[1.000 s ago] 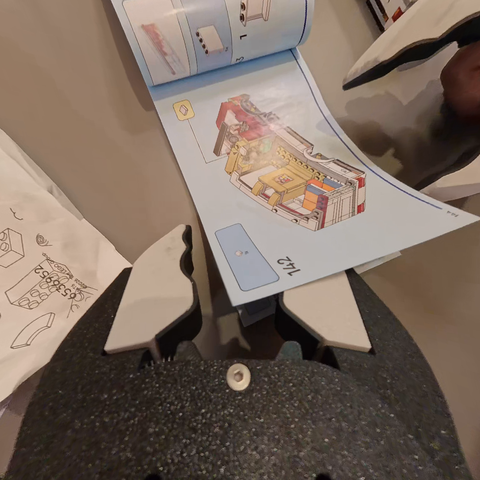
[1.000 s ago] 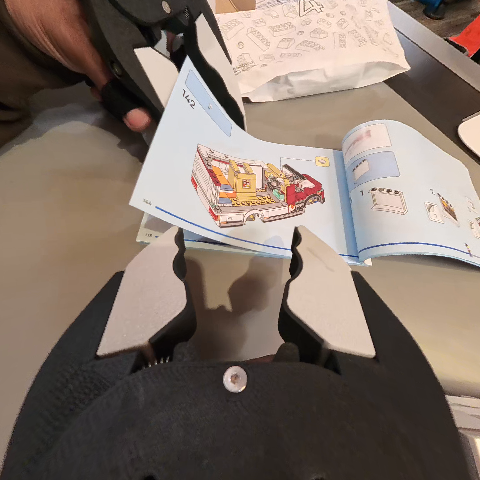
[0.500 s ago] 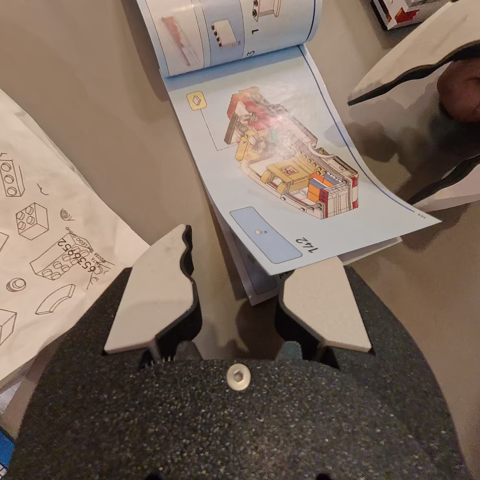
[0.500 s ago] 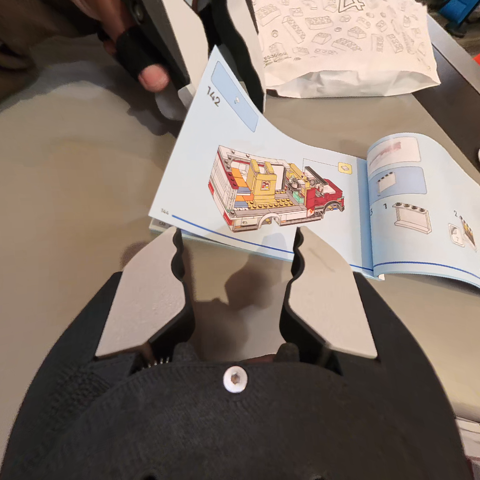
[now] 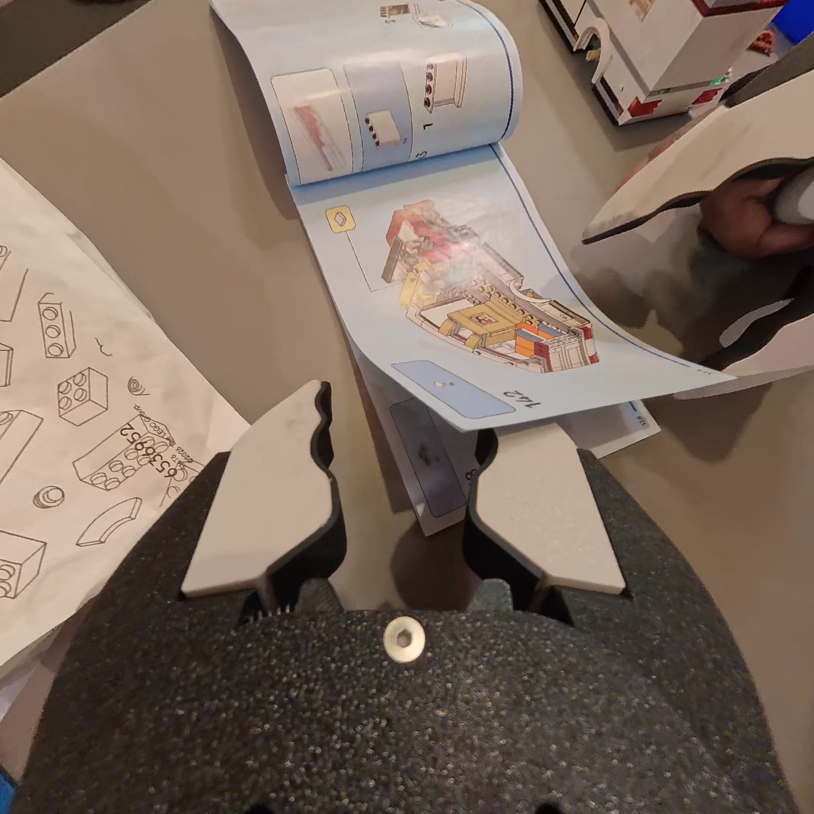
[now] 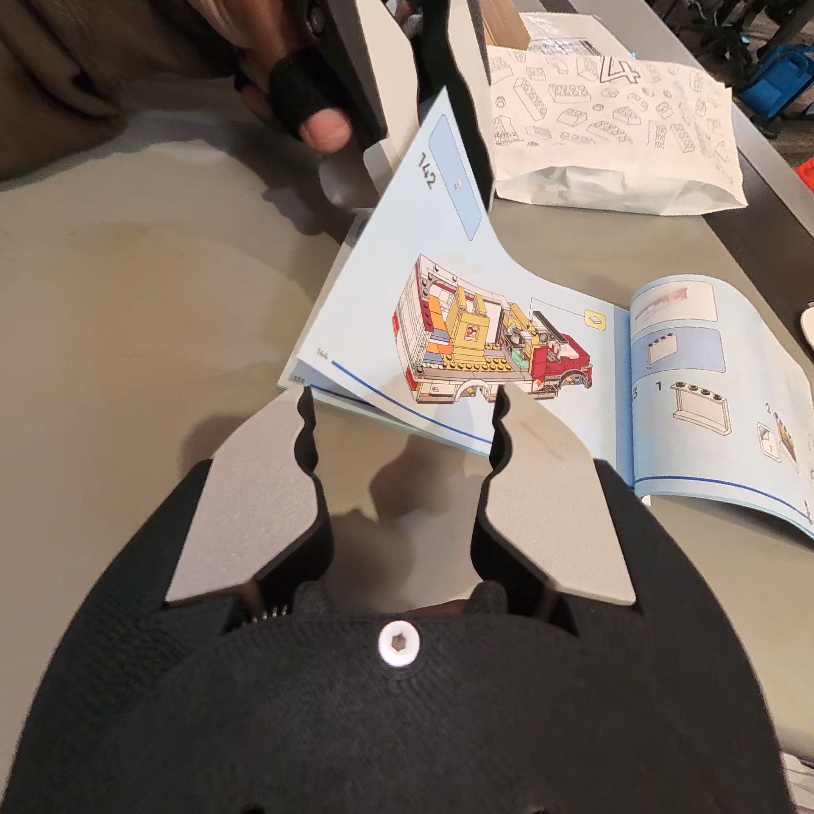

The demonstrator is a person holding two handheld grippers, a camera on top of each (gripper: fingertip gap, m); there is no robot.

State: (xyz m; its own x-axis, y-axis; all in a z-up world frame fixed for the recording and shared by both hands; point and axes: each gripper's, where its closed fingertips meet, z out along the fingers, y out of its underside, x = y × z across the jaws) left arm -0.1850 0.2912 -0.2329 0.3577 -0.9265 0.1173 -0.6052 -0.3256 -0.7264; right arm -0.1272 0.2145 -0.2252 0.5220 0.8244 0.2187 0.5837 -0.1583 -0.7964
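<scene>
Noted instruction booklet [image 5: 396,110] lying open mid-desk [image 5: 154,176], one page [image 5: 462,308] curled up off the stack. Found left gripper [image 5: 403,414] with jaws apart, raised page corner draped over its right finger [image 5: 542,506], no squeeze visible. Found right gripper [image 6: 404,392] spread wide, empty, tips just at booklet's near edge. Logged printed paper bag [image 5: 88,352] towards far desk edge, brick model [image 5: 660,57] beyond booklet.

Booklet [image 5: 440,273] pages carry printed numbers; white paper bag [image 6: 616,132] carries printed marks.
</scene>
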